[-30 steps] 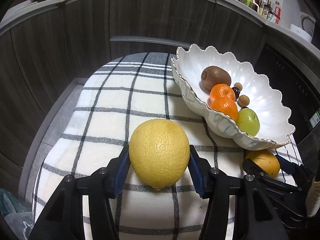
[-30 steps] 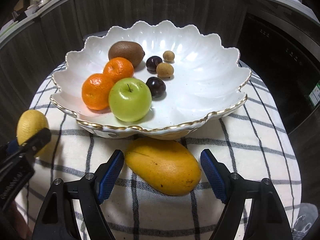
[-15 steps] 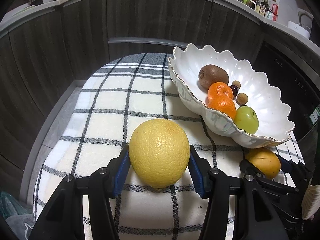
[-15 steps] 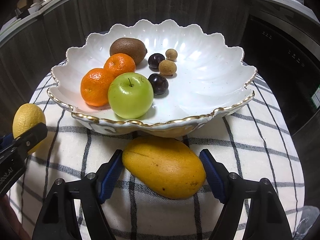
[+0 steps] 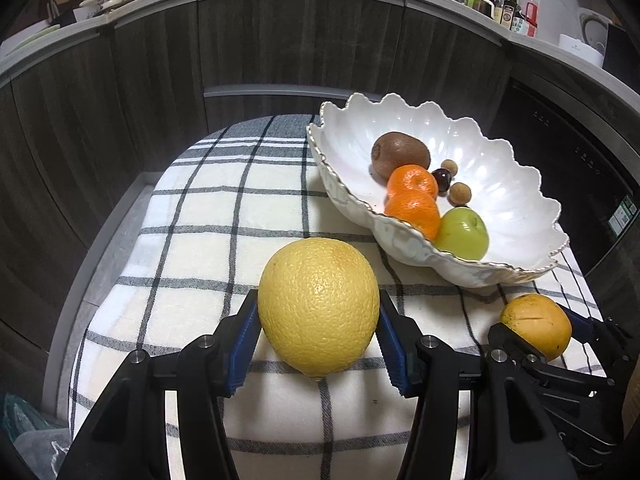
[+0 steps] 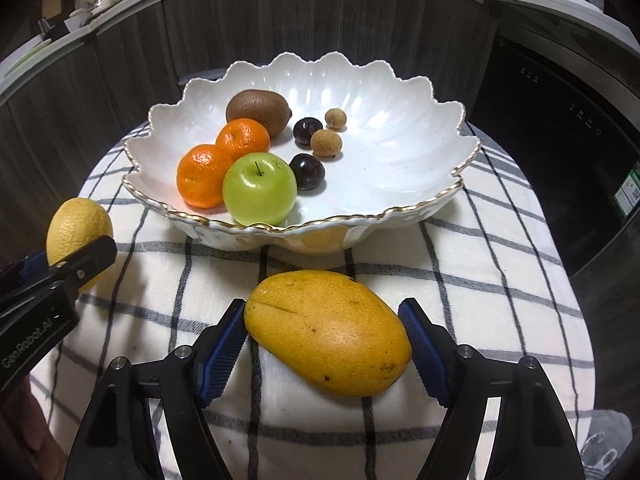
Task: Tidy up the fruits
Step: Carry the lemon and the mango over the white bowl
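Left gripper (image 5: 318, 338) fingers pinch the big yellow lemon (image 5: 318, 306); right gripper (image 6: 322, 344) fingers clamp the mango (image 6: 328, 332) at both ends, both just above the checked cloth (image 5: 208, 208). Best lift both clear of the gilt rim, lower into bare right side of scalloped bowl (image 6: 400, 152) just beyond. Lemon pebbled; mango smooth, speckled.

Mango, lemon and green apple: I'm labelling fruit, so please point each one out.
mango (image 6: 328, 332): right wrist view, middle of its skin.
lemon (image 5: 318, 306): left wrist view, middle of its rind.
green apple (image 6: 259, 188): right wrist view, front face.
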The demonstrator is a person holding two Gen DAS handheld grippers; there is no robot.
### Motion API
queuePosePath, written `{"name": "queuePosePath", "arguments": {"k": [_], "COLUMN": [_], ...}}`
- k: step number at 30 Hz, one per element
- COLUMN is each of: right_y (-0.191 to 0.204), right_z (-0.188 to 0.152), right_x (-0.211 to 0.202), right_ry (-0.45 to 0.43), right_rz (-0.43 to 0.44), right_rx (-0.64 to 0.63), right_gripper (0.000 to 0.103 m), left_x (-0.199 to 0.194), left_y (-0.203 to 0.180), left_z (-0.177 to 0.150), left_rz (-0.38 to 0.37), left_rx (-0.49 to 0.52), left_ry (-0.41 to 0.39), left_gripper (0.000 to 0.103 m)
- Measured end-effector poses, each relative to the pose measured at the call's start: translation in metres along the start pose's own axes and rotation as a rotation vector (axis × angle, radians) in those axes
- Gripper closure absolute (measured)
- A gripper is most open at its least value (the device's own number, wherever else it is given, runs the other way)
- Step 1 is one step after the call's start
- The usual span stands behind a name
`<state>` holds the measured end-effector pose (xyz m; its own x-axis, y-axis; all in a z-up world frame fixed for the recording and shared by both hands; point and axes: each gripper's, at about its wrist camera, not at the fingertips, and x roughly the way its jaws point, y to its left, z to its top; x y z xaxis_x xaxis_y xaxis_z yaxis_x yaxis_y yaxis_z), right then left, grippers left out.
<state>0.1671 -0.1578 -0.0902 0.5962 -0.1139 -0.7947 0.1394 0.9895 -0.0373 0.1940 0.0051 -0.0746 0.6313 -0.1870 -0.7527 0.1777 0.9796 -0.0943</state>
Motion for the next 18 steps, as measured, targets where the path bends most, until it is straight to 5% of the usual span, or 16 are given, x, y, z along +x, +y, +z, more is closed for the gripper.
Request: {"name": "queuePosePath", "arguments": {"k": [18], "right_y": [-0.026], "right_z": [0.022], "right_x": [-0.059], "right_ry": [-0.123], "right_rz": [0.011], "right_rx": [0.028], "right_gripper": [0.026], "left_x": [-0.034], "left_y": [-0.028], "left_z": [0.027], "left_rz": [-0.052], "left_rx": [0.018], "left_ry": [-0.061], "left_gripper": [0.049]}}
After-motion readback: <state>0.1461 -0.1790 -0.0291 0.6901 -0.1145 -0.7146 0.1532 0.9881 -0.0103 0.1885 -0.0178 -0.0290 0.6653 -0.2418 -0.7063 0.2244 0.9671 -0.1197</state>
